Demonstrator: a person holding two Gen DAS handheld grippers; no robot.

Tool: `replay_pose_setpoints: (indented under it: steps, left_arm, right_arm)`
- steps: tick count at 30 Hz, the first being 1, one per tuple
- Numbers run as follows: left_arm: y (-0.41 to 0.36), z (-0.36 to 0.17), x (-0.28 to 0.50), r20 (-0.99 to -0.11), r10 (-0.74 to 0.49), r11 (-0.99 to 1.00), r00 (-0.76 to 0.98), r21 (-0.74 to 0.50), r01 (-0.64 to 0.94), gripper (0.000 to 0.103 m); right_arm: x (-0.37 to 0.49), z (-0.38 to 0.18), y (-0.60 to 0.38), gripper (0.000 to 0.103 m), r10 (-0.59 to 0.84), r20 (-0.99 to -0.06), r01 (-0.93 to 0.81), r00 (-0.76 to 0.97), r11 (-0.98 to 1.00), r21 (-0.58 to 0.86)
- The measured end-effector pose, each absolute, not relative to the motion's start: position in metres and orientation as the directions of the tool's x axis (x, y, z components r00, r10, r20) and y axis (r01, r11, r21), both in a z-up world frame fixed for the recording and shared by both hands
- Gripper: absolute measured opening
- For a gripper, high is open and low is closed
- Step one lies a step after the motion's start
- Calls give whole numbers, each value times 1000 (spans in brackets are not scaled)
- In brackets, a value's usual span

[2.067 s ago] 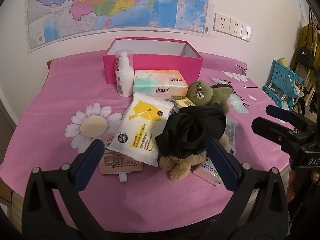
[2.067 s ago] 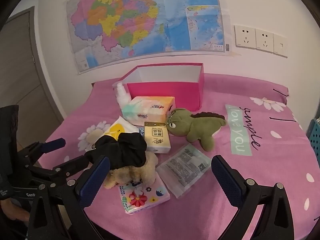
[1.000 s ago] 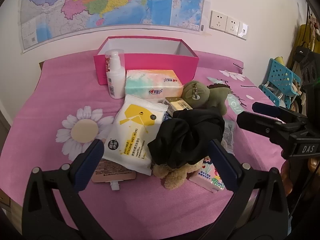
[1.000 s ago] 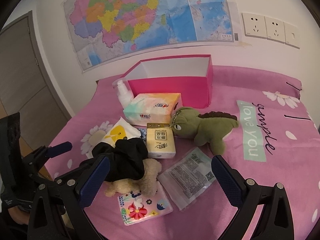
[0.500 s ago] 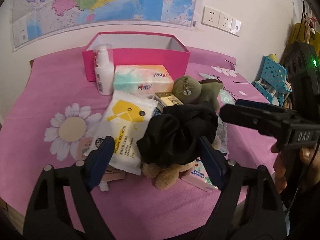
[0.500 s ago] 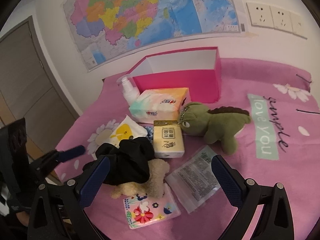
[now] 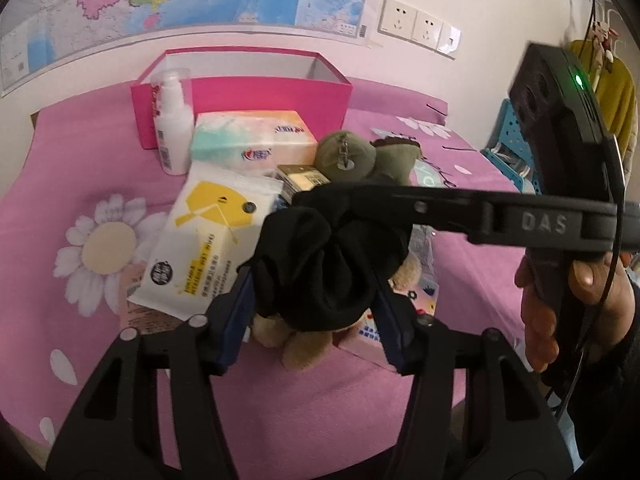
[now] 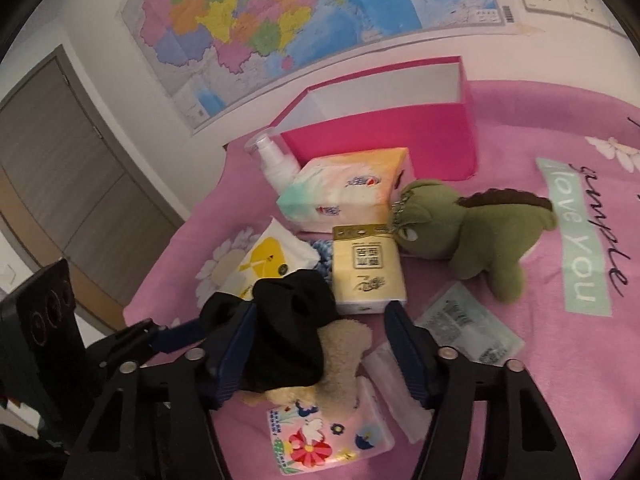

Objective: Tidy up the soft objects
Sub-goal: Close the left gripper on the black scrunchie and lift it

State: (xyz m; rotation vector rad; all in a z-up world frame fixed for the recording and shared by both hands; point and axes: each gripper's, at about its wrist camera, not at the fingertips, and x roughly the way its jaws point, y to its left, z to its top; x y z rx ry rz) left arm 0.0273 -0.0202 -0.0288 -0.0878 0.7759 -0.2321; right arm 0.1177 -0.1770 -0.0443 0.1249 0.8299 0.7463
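A crumpled black cloth (image 7: 328, 264) lies on top of a tan plush toy (image 7: 296, 344) in the pile on the pink tablecloth. My left gripper (image 7: 314, 312) has its jaws closing, and both blue pads lie against the cloth's sides. My right gripper (image 8: 320, 344) is also closing around the black cloth (image 8: 292, 320) and tan plush (image 8: 344, 344), with a gap left at its right pad. One of its fingers (image 7: 360, 196) reaches across the cloth's far side. A green dinosaur plush (image 8: 460, 236) lies to the right. The open pink box (image 7: 248, 92) stands at the back.
Around the pile lie a tissue pack (image 7: 248, 136), a wet-wipes pack (image 7: 200, 248), a pump bottle (image 7: 172, 128), a small yellow tissue pack (image 8: 366, 272), a flowered tissue pack (image 8: 324, 436) and a clear packet (image 8: 468, 328). A person's hand (image 7: 560, 300) holds the right gripper. A blue rack (image 7: 508, 148) stands beyond the table.
Both pairs of jaws have narrowed from wide open. Both grippers came closer to the black cloth, and the right gripper swung in over the pile from the right.
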Motion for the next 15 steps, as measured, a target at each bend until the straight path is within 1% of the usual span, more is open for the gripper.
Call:
replay_pose_setpoints:
  steps: [1, 2, 4, 5, 6, 7, 8, 10, 12, 15]
  left_arm:
    - [-20, -30, 28, -687, -248, 969, 683, -173, 177, 47]
    - [-20, -31, 29, -689, -255, 967, 679, -182, 179, 45]
    - [-20, -34, 30, -692, -267, 964, 671, -194, 184, 36]
    - [-19, -34, 31, -691, -275, 962, 668, -201, 187, 34]
    - [-18, -35, 30, -689, -280, 960, 668, -207, 189, 32]
    - [-17, -35, 31, -686, -284, 959, 670, -214, 188, 29]
    - [-15, -35, 31, -684, -290, 957, 670, -223, 187, 27]
    - [-11, -33, 33, -677, -303, 952, 671, -244, 184, 22]
    - [-8, -31, 35, -670, -313, 949, 673, -255, 187, 19]
    - [-6, -24, 38, -658, -323, 945, 680, -265, 192, 19]
  right_arm:
    - [119, -44, -174, 50, 650, -627, -557, 431, 737, 381]
    - [119, -45, -171, 47, 654, -630, -564, 420, 732, 383]
    - [119, -47, -164, 33, 658, -638, -577, 400, 721, 384]
    - [119, -48, -161, 30, 662, -640, -585, 389, 715, 384]
    - [119, -49, -160, 24, 663, -643, -590, 383, 711, 383]
    - [119, -50, -158, 21, 662, -646, -590, 379, 711, 382]
    - [120, -50, -158, 20, 662, -648, -588, 377, 712, 384]
    - [120, -50, -159, 14, 663, -646, -586, 378, 712, 387]
    - [119, -48, -159, 12, 664, -642, -587, 383, 712, 386]
    - [119, -43, -158, 10, 670, -635, -598, 386, 705, 380]
